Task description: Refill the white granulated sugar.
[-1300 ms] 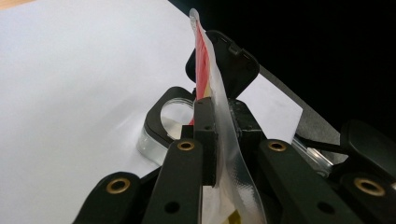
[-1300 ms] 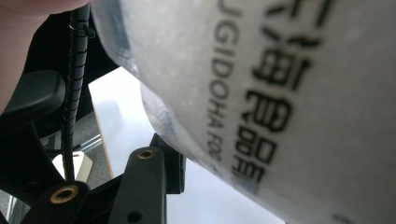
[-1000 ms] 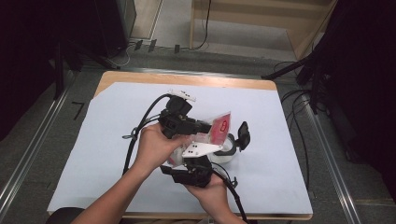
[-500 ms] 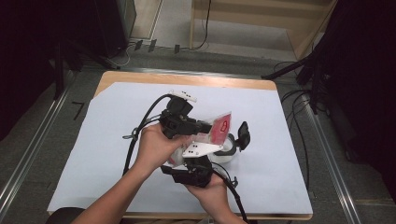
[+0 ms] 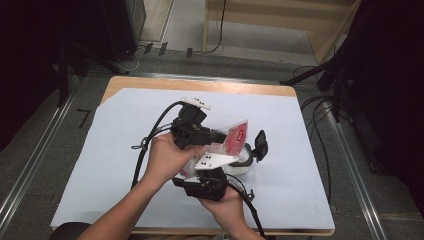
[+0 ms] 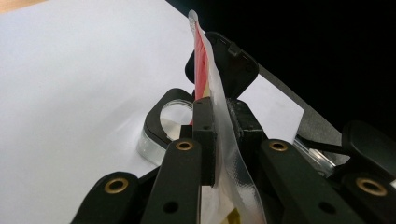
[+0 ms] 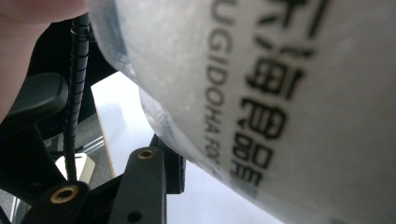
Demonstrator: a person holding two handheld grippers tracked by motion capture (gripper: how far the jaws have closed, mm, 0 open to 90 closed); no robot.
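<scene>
Now both sets of fingers grasp the snack pouch [image 5: 234,137] above the clear container [image 5: 243,162].

My left fingers [image 6: 219,135] clench on the pouch's sealed edge, holding it upright just over the container's black-rimmed mouth; my right fingers [image 7: 154,172] grasp its printed body from below. I judge this the opening step: next calls for a steady pull apart, keeping the pouch over the container on the table [image 5: 310,190].

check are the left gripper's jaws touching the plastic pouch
Touching. The left gripper view shows the left gripper with both jaws pressed flat against the plastic pouch, no gap.
</scene>
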